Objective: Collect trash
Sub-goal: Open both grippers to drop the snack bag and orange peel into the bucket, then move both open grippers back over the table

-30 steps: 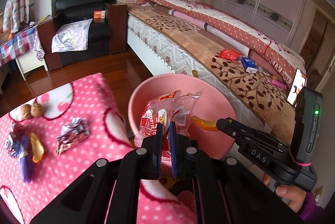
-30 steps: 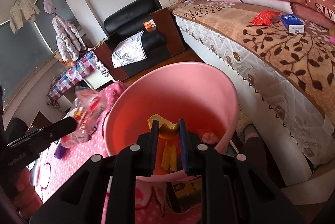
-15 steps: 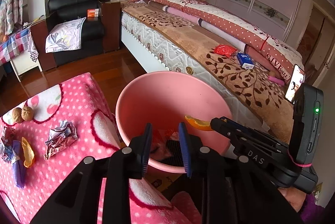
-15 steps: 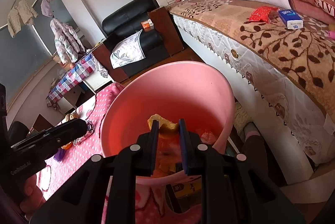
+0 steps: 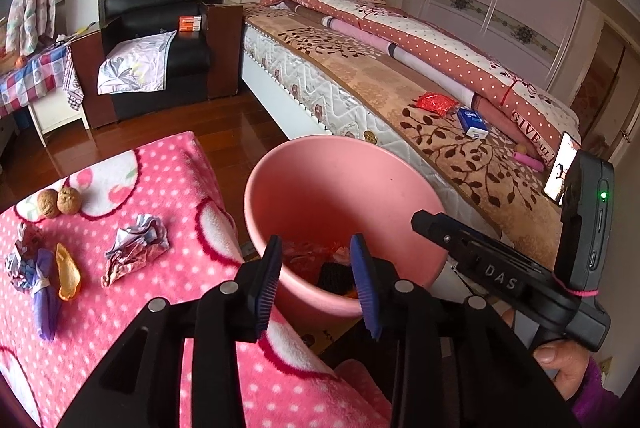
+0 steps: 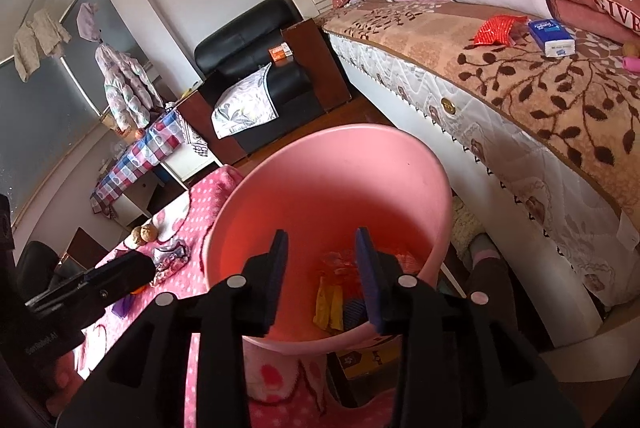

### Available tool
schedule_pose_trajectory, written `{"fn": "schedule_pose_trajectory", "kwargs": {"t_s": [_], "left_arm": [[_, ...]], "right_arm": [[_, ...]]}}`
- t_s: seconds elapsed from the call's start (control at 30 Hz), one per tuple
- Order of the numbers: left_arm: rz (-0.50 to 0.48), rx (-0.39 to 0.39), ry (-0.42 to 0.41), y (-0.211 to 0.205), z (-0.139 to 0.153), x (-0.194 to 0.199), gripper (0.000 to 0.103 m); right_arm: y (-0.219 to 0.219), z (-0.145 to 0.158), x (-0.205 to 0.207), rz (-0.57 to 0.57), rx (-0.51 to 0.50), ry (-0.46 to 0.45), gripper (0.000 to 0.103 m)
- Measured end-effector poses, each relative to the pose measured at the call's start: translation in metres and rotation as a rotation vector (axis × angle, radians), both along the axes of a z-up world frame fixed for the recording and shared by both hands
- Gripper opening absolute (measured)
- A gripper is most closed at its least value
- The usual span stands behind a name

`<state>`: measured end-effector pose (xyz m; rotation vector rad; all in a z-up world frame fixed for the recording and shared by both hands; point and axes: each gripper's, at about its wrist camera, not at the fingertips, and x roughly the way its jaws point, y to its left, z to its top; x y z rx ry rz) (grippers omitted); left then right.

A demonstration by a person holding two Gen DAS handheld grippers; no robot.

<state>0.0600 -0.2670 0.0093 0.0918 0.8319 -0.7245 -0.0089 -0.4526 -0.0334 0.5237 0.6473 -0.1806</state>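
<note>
Hovering right over the round pink plastic bin (image 5: 344, 188), both claws were spreading apart with nothing between their pads. The left gripper (image 5: 316, 280) hung above the bin's near rim, and the right gripper (image 6: 322, 278) sat over the opening too, so the tossed trash, red wrappers (image 5: 308, 254) and a yellow peel strip (image 6: 326, 302), lay straight below them at the bottom. Off to the left gripper's left, on the pink polka-dot fleece tablecloth (image 5: 180, 188), a crumpled silvery wrapper (image 5: 134, 252), an orange peel slice (image 5: 66, 272) and a purple wrapped bundle (image 5: 44, 292) were still waiting, with two walnuts (image 5: 60, 202) a bit farther out. Way beyond the bin was the bed with the brown leaf-pattern blanket (image 5: 460, 148).
</note>
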Motion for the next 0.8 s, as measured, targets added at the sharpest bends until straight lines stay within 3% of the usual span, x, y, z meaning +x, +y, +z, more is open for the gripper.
{"fn": "schedule_pose_trajectory", "kwargs": {"t_s": [0.8], "left_arm": [[0.182, -0.024, -0.005, 0.094, -0.002, -0.007, 0.036]], "right_arm": [[0.059, 0.023, 0.007, 0.125, -0.044, -0.018, 0.036]]}}
